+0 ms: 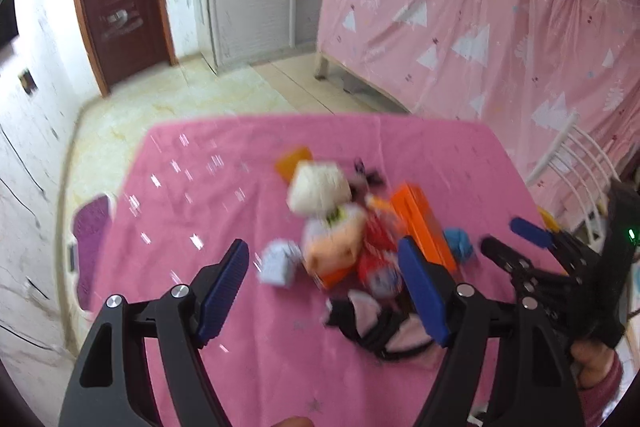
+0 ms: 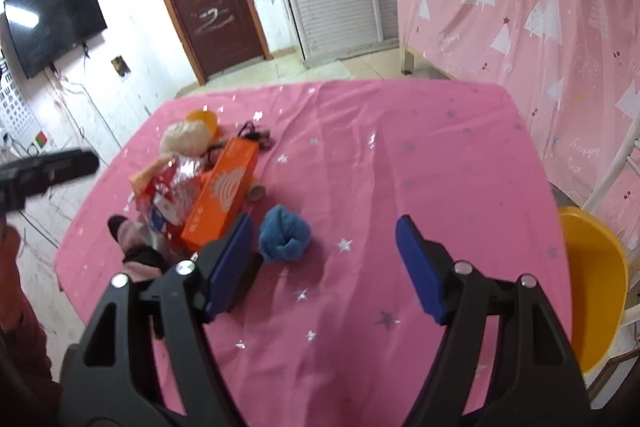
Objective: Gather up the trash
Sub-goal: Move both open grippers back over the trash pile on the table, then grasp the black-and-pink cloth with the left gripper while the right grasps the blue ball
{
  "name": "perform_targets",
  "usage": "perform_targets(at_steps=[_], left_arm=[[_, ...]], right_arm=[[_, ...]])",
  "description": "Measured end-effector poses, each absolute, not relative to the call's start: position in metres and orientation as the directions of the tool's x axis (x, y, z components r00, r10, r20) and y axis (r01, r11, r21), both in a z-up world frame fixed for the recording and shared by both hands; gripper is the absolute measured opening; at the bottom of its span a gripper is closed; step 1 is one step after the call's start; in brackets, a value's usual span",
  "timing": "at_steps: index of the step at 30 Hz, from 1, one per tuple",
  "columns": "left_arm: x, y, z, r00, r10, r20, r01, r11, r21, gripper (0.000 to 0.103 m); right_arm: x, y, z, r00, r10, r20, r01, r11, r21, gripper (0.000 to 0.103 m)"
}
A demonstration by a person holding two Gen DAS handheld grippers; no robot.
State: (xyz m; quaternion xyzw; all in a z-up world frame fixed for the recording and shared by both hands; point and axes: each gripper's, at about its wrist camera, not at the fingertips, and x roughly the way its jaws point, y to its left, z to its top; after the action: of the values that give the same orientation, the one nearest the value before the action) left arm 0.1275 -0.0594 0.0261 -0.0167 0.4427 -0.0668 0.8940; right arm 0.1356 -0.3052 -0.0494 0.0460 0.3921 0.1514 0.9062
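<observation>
A pile of trash lies on the pink tablecloth [image 2: 400, 155]: an orange box [image 2: 222, 193], a red and silver snack wrapper [image 2: 168, 195], a crumpled white paper ball [image 2: 186, 137], a blue crumpled ball [image 2: 285, 233] and a pink and black sock [image 2: 134, 247]. In the blurred left wrist view the orange box [image 1: 420, 223], white ball [image 1: 318, 189], a pale blue scrap [image 1: 278, 263] and the sock [image 1: 372, 323] show. My left gripper [image 1: 324, 291] is open above the pile's near edge. My right gripper [image 2: 324, 263] is open, just right of the blue ball.
A yellow basin [image 2: 596, 283] sits on a white chair at the table's right edge. An orange cup [image 2: 204, 119] stands behind the pile. A pink curtain [image 2: 520, 7] hangs to the right. A door and a TV are on the far walls.
</observation>
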Motion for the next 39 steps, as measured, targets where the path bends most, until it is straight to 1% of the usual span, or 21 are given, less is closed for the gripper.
perform_targets(at_steps=[4,9,13,22,31,32,34,35,36,37,38,39], left_arm=[[0.116,-0.064,0.005,0.578,-0.167,-0.799,0.114,0.986,-0.123,0.071],[0.114,-0.077,-0.018,0.534,-0.180,-0.826,0.124,0.983,-0.134,0.071],[0.119,-0.076,-0.033,0.489,-0.211,-0.846,0.100,0.978,-0.185,0.071],[0.128,-0.075,-0.051,0.425,-0.289,-0.858,0.070,0.955,-0.287,0.071],[0.122,-0.086,-0.057,0.452,-0.274,-0.849,0.049,0.958,-0.283,0.070],[0.120,-0.088,-0.057,0.458,-0.269,-0.847,0.051,0.959,-0.277,0.069],[0.115,-0.092,-0.057,0.468,-0.268,-0.843,0.061,0.961,-0.271,0.054],[0.112,-0.093,-0.056,0.470,-0.270,-0.841,0.068,0.960,-0.270,0.053],[0.110,-0.095,-0.055,0.482,-0.258,-0.838,0.069,0.964,-0.257,0.049],[0.108,-0.096,-0.054,0.492,-0.251,-0.834,0.067,0.966,-0.251,0.046],[0.106,-0.095,-0.054,0.504,-0.244,-0.829,0.056,0.967,-0.250,0.045],[0.103,-0.093,-0.054,0.518,-0.238,-0.822,0.044,0.967,-0.252,0.043]], right_arm=[[0.142,-0.299,-0.055,0.631,0.300,-0.715,-0.240,0.952,0.189,0.071],[0.145,-0.289,-0.059,0.622,0.289,-0.728,-0.251,0.954,0.164,0.071],[0.147,-0.285,-0.061,0.624,0.279,-0.730,-0.256,0.956,0.147,0.071],[0.152,-0.274,-0.065,0.615,0.269,-0.741,-0.276,0.954,0.117,0.071],[0.154,-0.272,-0.066,0.612,0.261,-0.747,-0.281,0.954,0.104,0.071],[0.154,-0.272,-0.065,0.611,0.260,-0.747,-0.282,0.954,0.101,0.071],[0.154,-0.269,-0.065,0.610,0.258,-0.749,-0.288,0.953,0.094,0.071],[0.154,-0.267,-0.065,0.609,0.258,-0.750,-0.295,0.951,0.088,0.071],[0.153,-0.265,-0.066,0.610,0.257,-0.750,-0.303,0.950,0.079,0.066],[0.153,-0.262,-0.066,0.609,0.253,-0.751,-0.312,0.948,0.066,0.058],[0.152,-0.259,-0.067,0.609,0.249,-0.753,-0.317,0.947,0.056,0.053],[0.151,-0.257,-0.067,0.610,0.244,-0.753,-0.325,0.945,0.043,0.040]])
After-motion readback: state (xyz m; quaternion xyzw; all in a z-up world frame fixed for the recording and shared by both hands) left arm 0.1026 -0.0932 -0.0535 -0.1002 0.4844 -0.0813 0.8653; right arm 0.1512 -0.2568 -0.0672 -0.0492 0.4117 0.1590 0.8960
